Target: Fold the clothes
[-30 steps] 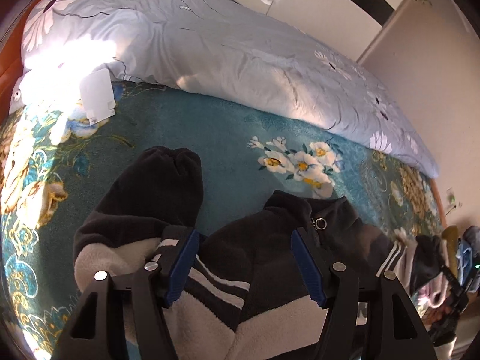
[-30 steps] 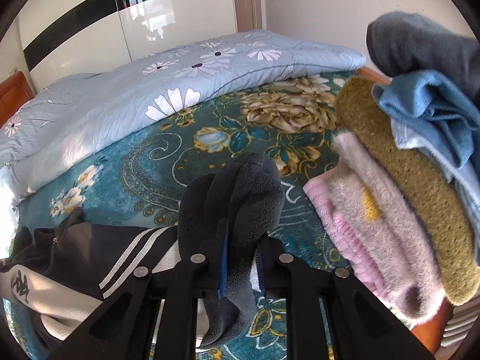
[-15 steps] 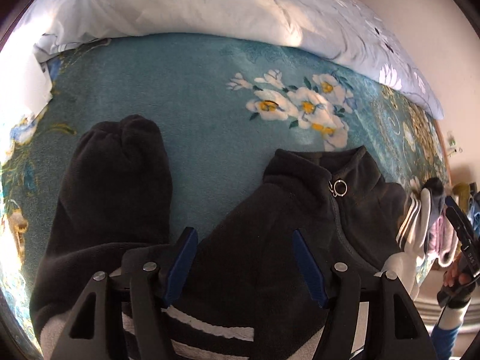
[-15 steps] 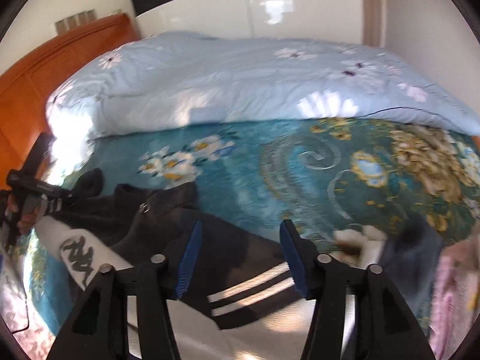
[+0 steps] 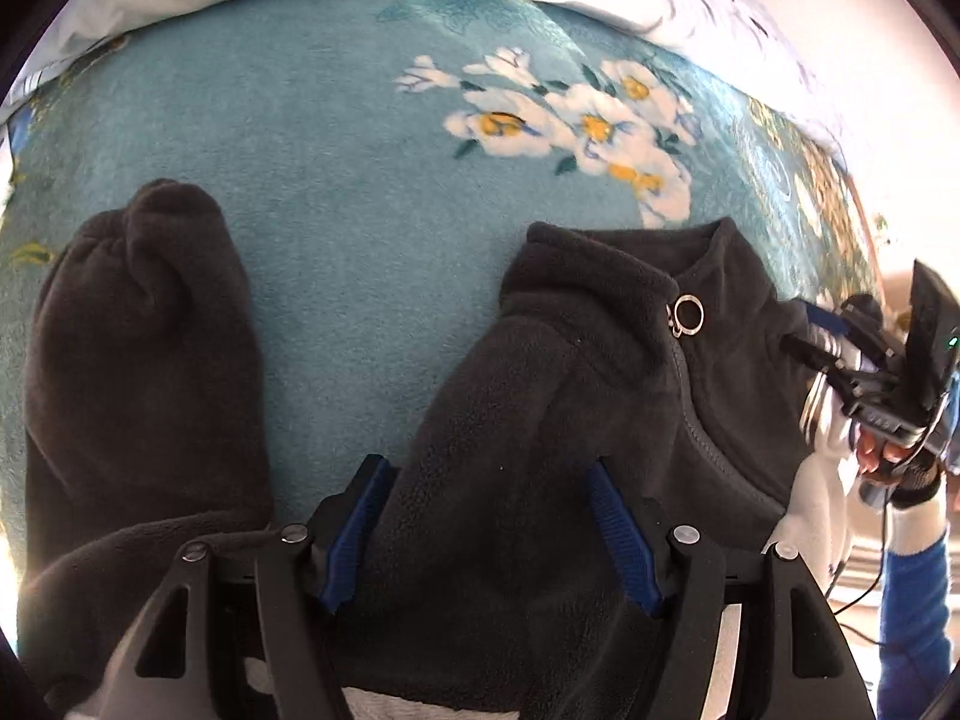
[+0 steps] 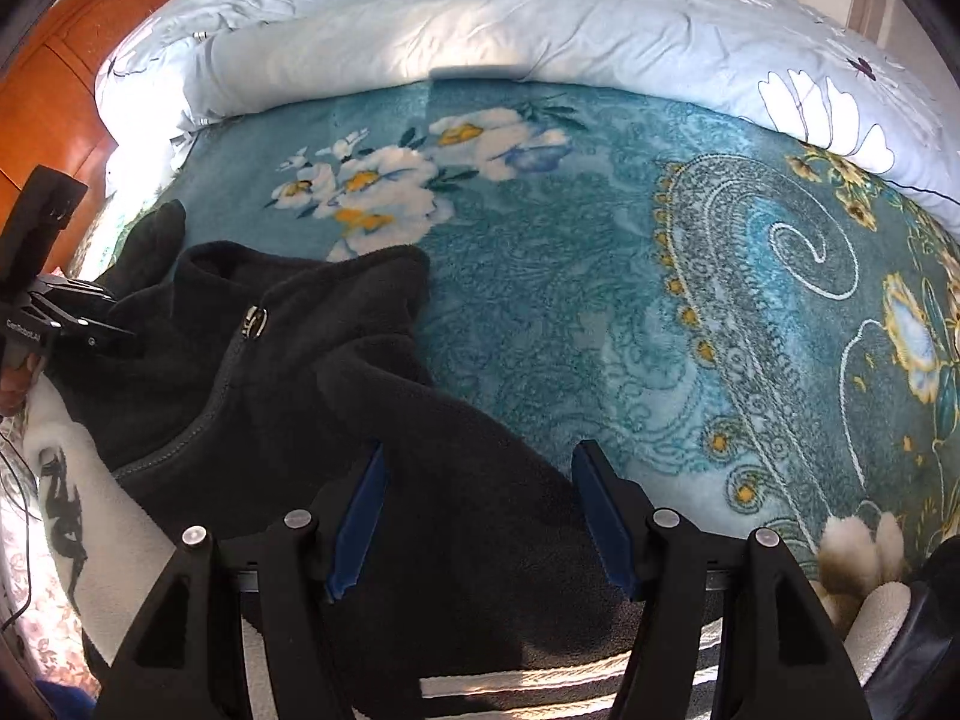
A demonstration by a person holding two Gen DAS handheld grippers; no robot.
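A black and white fleece jacket (image 5: 600, 396) with a zip collar lies on the teal floral blanket (image 5: 336, 138). Its left sleeve (image 5: 138, 324) lies folded up beside the body. My left gripper (image 5: 489, 516) is open, its blue pads either side of the jacket's left shoulder. In the right wrist view the jacket (image 6: 288, 372) lies at the lower left, and my right gripper (image 6: 477, 504) is open over its right shoulder edge. The right gripper also shows in the left wrist view (image 5: 864, 354), at the far right by the jacket's other shoulder.
A pale blue flowered duvet (image 6: 480, 18) is bunched along the far side of the bed. A wooden headboard (image 6: 66, 78) stands at the left. The jacket's white cuff and other fabric (image 6: 864, 546) lie at the lower right of the right wrist view.
My right gripper let go of the dark sleeve it held, opened, and swung left to the jacket's right shoulder. My left gripper moved forward and lower over the left shoulder, still open.
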